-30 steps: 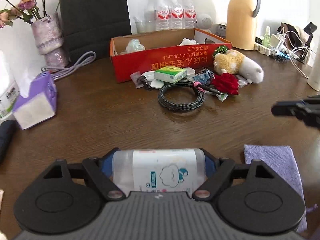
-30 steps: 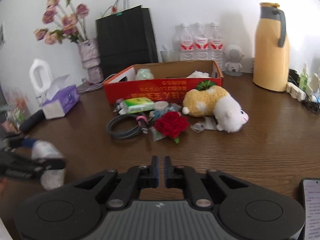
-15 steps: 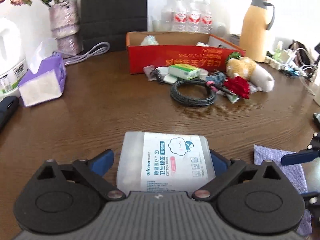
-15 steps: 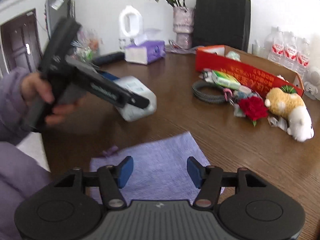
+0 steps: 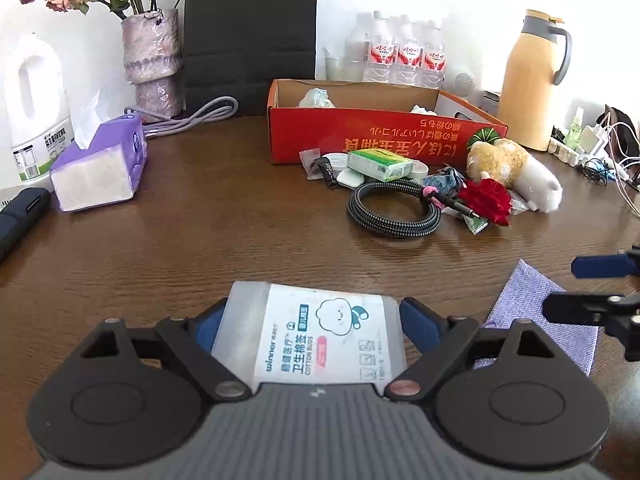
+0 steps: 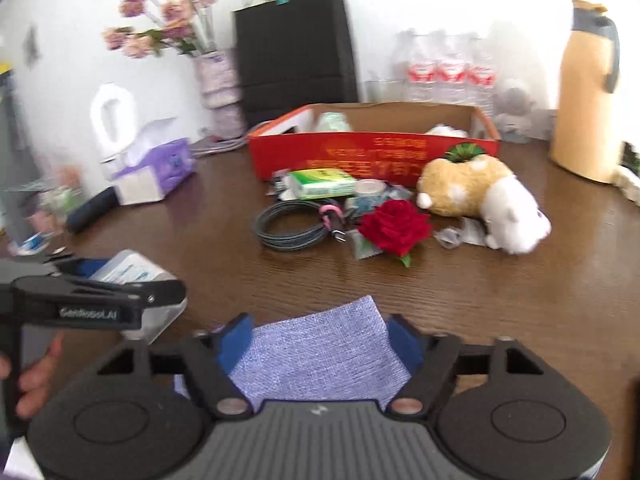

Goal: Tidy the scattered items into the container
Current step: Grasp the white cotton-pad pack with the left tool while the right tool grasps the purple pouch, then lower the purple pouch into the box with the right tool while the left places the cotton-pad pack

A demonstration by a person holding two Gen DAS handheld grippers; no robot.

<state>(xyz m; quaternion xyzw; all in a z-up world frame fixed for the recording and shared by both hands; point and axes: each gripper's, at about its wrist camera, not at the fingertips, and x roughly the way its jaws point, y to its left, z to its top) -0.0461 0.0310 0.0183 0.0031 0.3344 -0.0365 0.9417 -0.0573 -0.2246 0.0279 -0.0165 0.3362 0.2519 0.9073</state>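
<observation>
My left gripper point(image 5: 312, 320) is shut on a clear cotton-bud box point(image 5: 316, 332) with a white label, held above the table. It shows at the left of the right wrist view point(image 6: 132, 276). My right gripper point(image 6: 320, 340) is open over a purple cloth point(image 6: 320, 352), which lies between its fingers on the table. The cloth also shows in the left wrist view point(image 5: 532, 300). The red cardboard box point(image 5: 384, 140) stands at the back with a few items inside. In front of it lie a coiled cable point(image 5: 394, 210), green tissue pack point(image 5: 380, 164), red rose point(image 5: 486, 200) and plush toy point(image 5: 516, 170).
A purple tissue box point(image 5: 100, 164), white jug point(image 5: 36, 104), flower vase point(image 5: 152, 64) and black bag point(image 5: 250, 32) stand at the left and back. Water bottles point(image 5: 404, 56), a yellow thermos point(image 5: 532, 80) and chargers with cables point(image 5: 600, 148) stand at the right.
My right gripper opened and swung round over the purple cloth. My left gripper kept the cotton-bud box and drew back slightly, tilting up.
</observation>
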